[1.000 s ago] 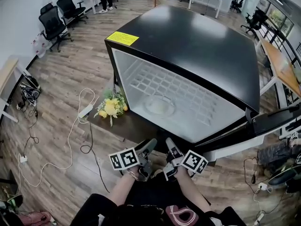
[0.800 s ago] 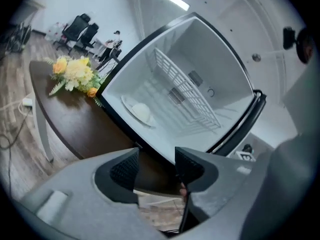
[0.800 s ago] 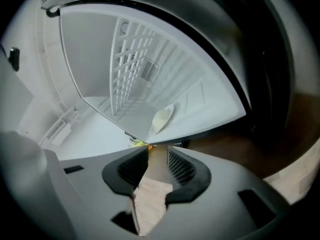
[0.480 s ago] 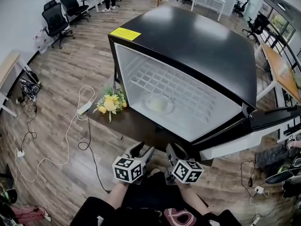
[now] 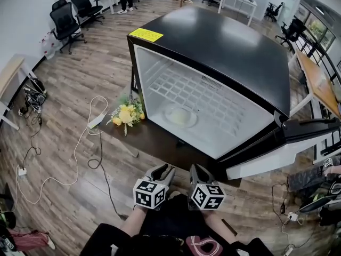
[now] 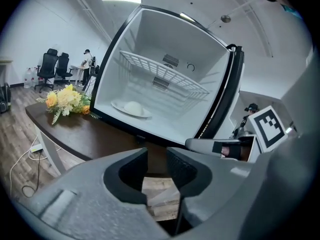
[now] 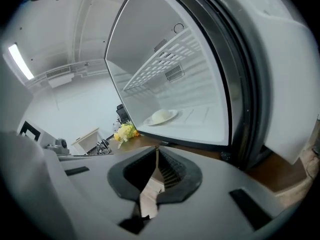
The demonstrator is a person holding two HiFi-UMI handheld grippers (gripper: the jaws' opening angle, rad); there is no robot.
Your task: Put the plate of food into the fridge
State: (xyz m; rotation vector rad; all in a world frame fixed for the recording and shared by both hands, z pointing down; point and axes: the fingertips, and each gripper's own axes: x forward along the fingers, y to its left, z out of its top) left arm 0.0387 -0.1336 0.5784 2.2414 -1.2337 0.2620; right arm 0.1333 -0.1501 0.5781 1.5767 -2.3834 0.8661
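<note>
The white plate of food (image 5: pixel 180 116) lies on the floor of the open fridge (image 5: pixel 224 41), under its wire shelf (image 5: pixel 197 92). The plate (image 6: pixel 131 108) also shows in the left gripper view, and the plate (image 7: pixel 161 116) in the right gripper view, well ahead of both grippers. My left gripper (image 5: pixel 164 170) and right gripper (image 5: pixel 198 170) hang side by side close to my body, short of the fridge. The left gripper (image 6: pixel 156 156) is closing, with a gap still showing and nothing in it. The right gripper (image 7: pixel 157 154) is closing too, its tips almost together on nothing.
The fridge stands on a low dark table (image 5: pixel 154 140) with a bunch of yellow flowers (image 5: pixel 126 117) at its left. Its door (image 5: pixel 298 137) swings out to the right. Cables (image 5: pixel 80 159) run over the wood floor at left, and office chairs (image 5: pixel 66 15) stand far left.
Both grippers have drawn back from the fridge towards my body. Their jaws have narrowed, the right pair much more than the left. The plate stays in the fridge.
</note>
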